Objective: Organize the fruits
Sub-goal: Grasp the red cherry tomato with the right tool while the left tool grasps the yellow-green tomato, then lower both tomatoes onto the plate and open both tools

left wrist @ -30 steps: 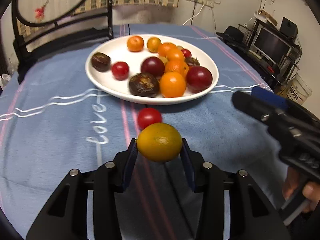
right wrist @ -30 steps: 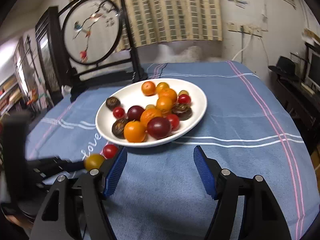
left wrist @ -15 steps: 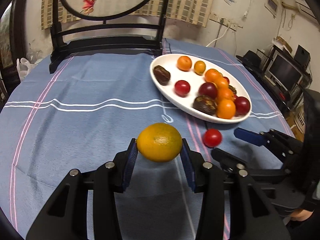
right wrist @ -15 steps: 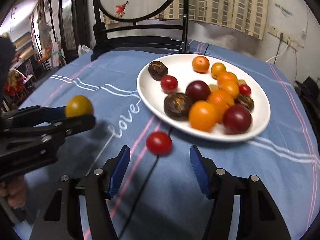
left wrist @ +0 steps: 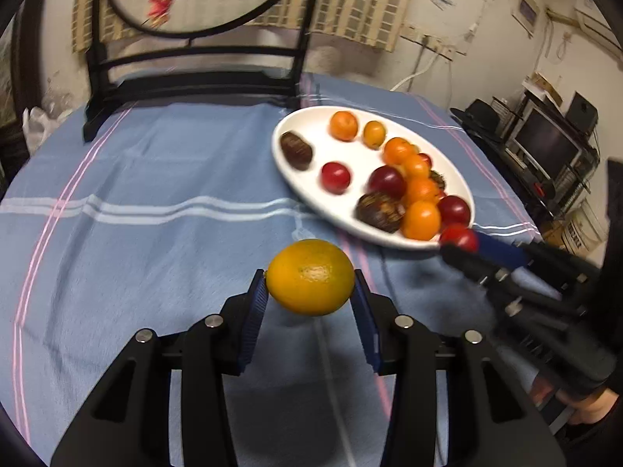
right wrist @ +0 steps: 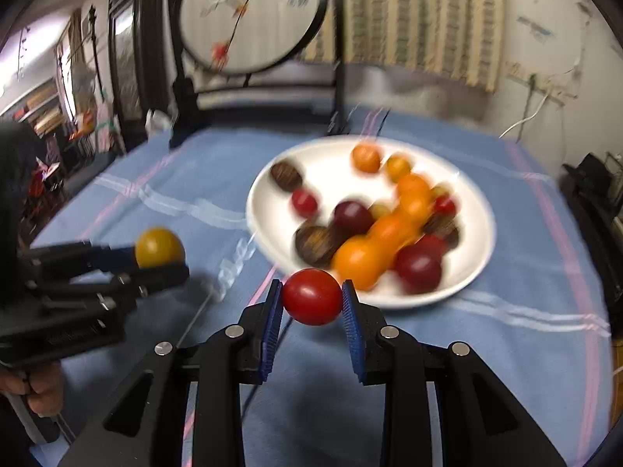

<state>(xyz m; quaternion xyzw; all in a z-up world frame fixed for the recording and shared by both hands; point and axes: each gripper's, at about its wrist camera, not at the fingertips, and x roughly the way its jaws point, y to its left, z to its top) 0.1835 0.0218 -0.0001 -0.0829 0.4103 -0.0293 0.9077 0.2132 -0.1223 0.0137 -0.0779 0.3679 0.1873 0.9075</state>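
Two hand-held grippers each carry a fruit above a bench covered with a blue striped cloth.

Low in the middle of the left wrist frame, the left hand-held gripper is clamped on a yellow-orange citrus, blue pads pressing its two sides and the fruit clear of the cloth. In the right wrist frame the same citrus shows at centre left, at the tip of that gripper, with a hand on the handle at lower left.

Low in the middle of the right wrist frame, the right hand-held gripper has just closed its jaws onto a red tomato, and the pads now touch it on both sides. In the left wrist frame the tomato sits at centre right, at that gripper's tip, just beside the near rim of the plate.

A white plate lies on the cloth in the upper right of the left wrist frame. It holds small oranges, red tomatoes, dark red plums and brown wrinkled fruits, crowded mostly toward its right side. In the right wrist frame the plate and its fruits are blurred.

A dark stand with a round painted screen stands at the bench's far edge, at upper left of centre.
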